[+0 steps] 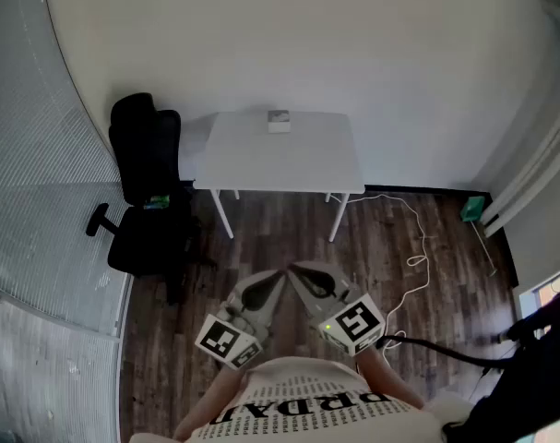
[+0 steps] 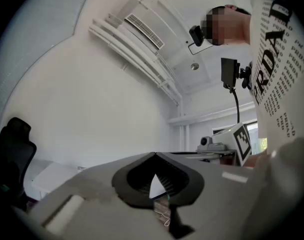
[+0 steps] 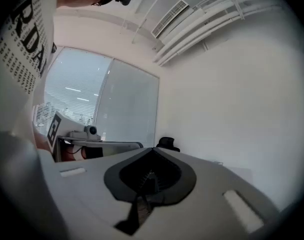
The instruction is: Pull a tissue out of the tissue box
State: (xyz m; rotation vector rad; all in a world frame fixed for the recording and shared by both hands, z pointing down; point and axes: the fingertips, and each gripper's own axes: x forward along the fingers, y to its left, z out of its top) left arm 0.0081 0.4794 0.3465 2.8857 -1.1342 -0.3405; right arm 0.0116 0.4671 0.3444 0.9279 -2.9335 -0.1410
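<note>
**Fig. — Both claws held before the body, ahead of the reach.**

The tissue box [image 1: 279, 121] is seen small at the far edge of the white table [image 1: 261, 160], in the upper centre of the head view. Whether a tuft stands out of its slot is too small to be made out.

A tissue is judged light, soft and easily torn. It is best taken by the loose fold at the slot and pinched near its middle rather than at a corner. The box is judged light too, so it may rise with the pull unless it is steadied.

The left claw [image 1: 278, 280] and the right claw [image 1: 298, 275] are held close to the torso at lower centre. Their tips are angled toward each other and aimed at the table, well apart from it, above the wood floor [image 1: 399, 247].

In the gripper views each claw is pressed together at the tips with nothing pinched: left [image 2: 154, 155], right [image 3: 153, 150]. Both are held near level, the left tipped slightly upward.

A black chair [image 1: 148, 183] stands at the table's left.
</note>
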